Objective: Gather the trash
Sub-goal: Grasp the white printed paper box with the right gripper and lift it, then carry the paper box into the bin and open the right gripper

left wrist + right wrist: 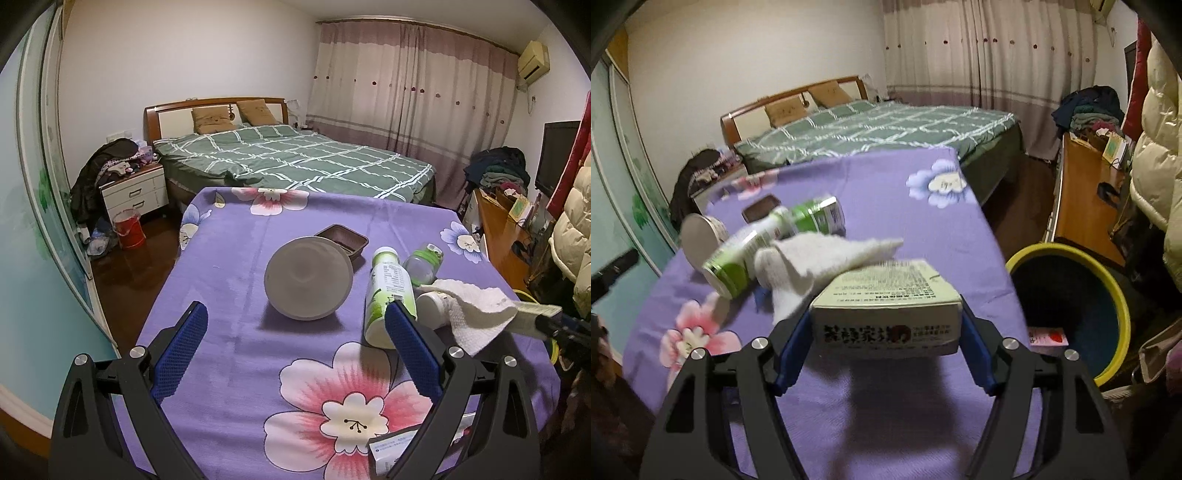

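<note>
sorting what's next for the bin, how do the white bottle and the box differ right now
The white bottle lies on its side on the purple cloth; the box is lifted clear of it, clamped in the right gripper. The bottle is round with a green label; the box is flat-sided with dark print. Both look like empty packaging.

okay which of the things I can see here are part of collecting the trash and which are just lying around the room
Job:
- pale cardboard box clamped in the right gripper
- green-and-white plastic bottle
- white paper towel
- grey round paper bowl
- brown plastic tray
- yellow-rimmed bin
- left gripper, open

Lying about:
- green checked bed
- red bucket
- cream puffer jacket
</note>
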Demonstrator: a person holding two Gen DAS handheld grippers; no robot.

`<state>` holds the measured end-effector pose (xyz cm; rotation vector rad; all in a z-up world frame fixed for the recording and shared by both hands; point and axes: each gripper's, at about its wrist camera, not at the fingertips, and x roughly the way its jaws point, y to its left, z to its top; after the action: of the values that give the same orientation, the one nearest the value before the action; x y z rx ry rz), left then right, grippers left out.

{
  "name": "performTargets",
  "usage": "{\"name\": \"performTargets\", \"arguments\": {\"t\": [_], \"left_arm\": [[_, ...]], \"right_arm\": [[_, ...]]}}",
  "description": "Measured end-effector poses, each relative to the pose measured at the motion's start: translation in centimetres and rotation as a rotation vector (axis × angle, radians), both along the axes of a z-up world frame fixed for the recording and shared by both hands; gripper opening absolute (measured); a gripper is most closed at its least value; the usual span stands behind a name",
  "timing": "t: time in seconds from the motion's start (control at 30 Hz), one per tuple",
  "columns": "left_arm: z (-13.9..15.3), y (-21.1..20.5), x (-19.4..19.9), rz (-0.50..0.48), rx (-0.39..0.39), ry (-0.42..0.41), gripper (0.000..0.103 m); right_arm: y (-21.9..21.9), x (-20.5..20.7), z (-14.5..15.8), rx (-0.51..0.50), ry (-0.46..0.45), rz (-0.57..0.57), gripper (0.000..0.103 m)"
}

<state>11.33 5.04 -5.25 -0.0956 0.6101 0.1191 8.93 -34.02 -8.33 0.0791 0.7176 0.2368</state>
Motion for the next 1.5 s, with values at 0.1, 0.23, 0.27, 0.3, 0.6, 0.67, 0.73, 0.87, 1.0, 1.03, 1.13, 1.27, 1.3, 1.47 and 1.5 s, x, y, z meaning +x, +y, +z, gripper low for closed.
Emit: {"name": "performTargets", "arguments": {"t": [0.1, 0.23, 0.27, 0.3, 0.6, 0.67, 0.73, 0.87, 1.0, 1.03, 1.13, 1.27, 1.3, 1.47, 1.5], "left_arm": [[0.1, -0.3, -0.1, -0.006, 0.004, -0.001, 0.095], [0.2, -0.6, -0.1, -0.014, 0.007, -0.002, 0.095], [0.2, -0.7, -0.1, -0.018, 0.009, -0.002, 0.095], [0.3, -0.9, -0.1, -0.021, 0.012, -0.003, 0.095], [0.4, -2.3, 0.3, -0.050, 0.023, 0.004, 0.095], [0.3, -2.7, 0.4, -0.064, 0.027, 0.006, 0.095], [0.3, -3.3, 0.4, -0.079, 0.033, 0.005, 0.095], [0.5, -4.4, 0.4, -0.105, 0.045, 0.004, 0.095], [0.5, -5.7, 0.9, -0.130, 0.052, 0.015, 0.095], [0.4, -5.9, 1.0, -0.136, 0.055, 0.017, 0.095], [0.3, -7.0, 1.4, -0.159, 0.057, 0.028, 0.095], [0.0, -8.6, 2.0, -0.192, 0.059, 0.045, 0.095], [-0.1, -9.0, 2.1, -0.199, 0.062, 0.048, 0.095], [-0.3, -9.8, 2.5, -0.209, 0.074, 0.059, 0.095], [-0.4, -9.8, 2.7, -0.208, 0.075, 0.062, 0.095]], "right_arm": [[-0.8, -0.5, 1.2, 0.032, -0.017, 0.005, 0.068], [-1.6, -1.0, 2.3, 0.050, -0.029, 0.002, 0.068], [-1.9, -1.0, 2.5, 0.060, -0.028, 0.002, 0.068], [-2.2, -1.1, 2.7, 0.068, -0.024, 0.003, 0.068], [-5.2, -3.0, 3.9, 0.016, -0.055, -0.075, 0.068], [-6.0, -3.1, 3.9, -0.015, -0.070, -0.131, 0.068], [-7.5, -2.8, 3.5, 0.002, -0.065, -0.171, 0.068], [-10.7, -1.4, 1.9, 0.012, -0.041, -0.271, 0.068], [-13.8, 0.2, -0.3, 0.022, 0.007, -0.346, 0.068], [-14.3, 0.6, -0.8, 0.021, 0.017, -0.361, 0.068], [-15.6, 2.0, -2.4, 0.020, 0.046, -0.395, 0.068], [-17.0, 3.7, -4.0, 0.014, 0.070, -0.420, 0.068], [-17.2, 4.0, -4.2, 0.014, 0.074, -0.422, 0.068], [-17.8, 4.8, -5.0, 0.002, 0.081, -0.444, 0.070], [-17.9, 4.8, -5.1, -0.003, 0.084, -0.449, 0.070]]}}
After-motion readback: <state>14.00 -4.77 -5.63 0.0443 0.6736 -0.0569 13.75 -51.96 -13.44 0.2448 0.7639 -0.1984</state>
